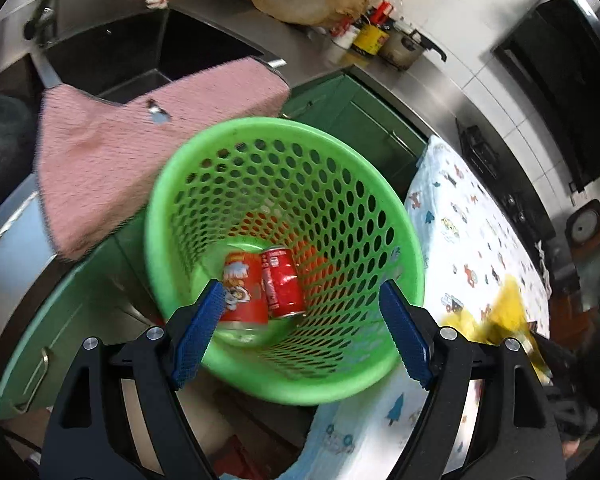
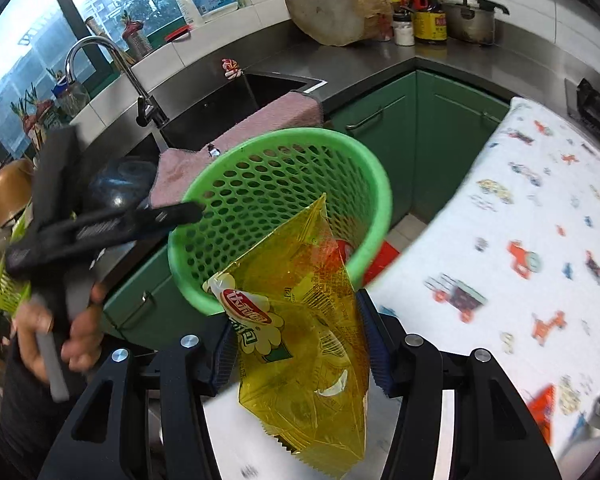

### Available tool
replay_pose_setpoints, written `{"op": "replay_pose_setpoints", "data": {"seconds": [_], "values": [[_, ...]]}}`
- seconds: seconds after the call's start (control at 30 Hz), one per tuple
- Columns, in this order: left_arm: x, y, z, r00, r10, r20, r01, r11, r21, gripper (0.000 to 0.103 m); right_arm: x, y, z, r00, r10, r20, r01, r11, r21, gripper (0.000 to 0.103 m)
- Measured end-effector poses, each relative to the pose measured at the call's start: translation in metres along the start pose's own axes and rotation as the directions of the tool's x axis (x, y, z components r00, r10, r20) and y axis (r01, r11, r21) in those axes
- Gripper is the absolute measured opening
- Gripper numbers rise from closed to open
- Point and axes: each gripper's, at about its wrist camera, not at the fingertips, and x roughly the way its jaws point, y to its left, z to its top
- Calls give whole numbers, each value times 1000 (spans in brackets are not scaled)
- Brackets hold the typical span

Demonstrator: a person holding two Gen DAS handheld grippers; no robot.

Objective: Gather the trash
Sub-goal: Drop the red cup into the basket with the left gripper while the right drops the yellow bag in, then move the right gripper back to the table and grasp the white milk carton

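A green perforated basket (image 1: 284, 208) stands below my left gripper (image 1: 302, 320), whose blue pads are wide apart with nothing between them. Two red drink cans (image 1: 264, 284) lie side by side on the basket's bottom. In the right wrist view my right gripper (image 2: 298, 344) is shut on a crumpled yellow snack bag (image 2: 300, 332), which hangs just in front of the basket's (image 2: 276, 176) near rim. A black finger (image 2: 176, 213) of the left gripper reaches over the basket's left rim, and a person's hand (image 2: 80, 328) holds that gripper. The bag also shows as a yellow blur (image 1: 500, 312) at the right.
A pink towel (image 1: 140, 152) hangs over the sink's edge (image 1: 236, 42) behind the basket. Green cabinet doors (image 2: 384, 128) stand behind it. A white cloth with a vehicle print (image 2: 540, 220) covers the surface at the right. A wooden block (image 2: 332, 8), a pot (image 2: 468, 20) and bottles stand on the far counter.
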Motion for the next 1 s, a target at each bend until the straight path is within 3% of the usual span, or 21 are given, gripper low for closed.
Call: {"op": "replay_pose_setpoints", "data": {"seconds": [0.33,0.4,0.47,0.57,0.83,1.0], "values": [[-35,15,-25,999,-2,54,3,1000,-12,80,56,13,28,999,25,-28,-24,998,59,53],[-37,18,-28,998,3,57,-2,1000,-18,80,62,15,31,1000,14,-27,-12,998,58,55],[-38,22,-30,999,7,54,-6,1000,-26,80,66,15,32,999,26,-26,-25,998,66,65],[-37,28,-34,999,13,43,-12,999,-39,80,64,16,34,999,43,-4,-43,996,73,73],[-40,21,-39,999,15,42,-14,999,-29,80,32,11,28,998,47,36,-50,996,74,81],[-44,8,-44,999,2,45,-2,1000,-8,82,-6,4,9,998,-13,68,9,998,60,85]]}}
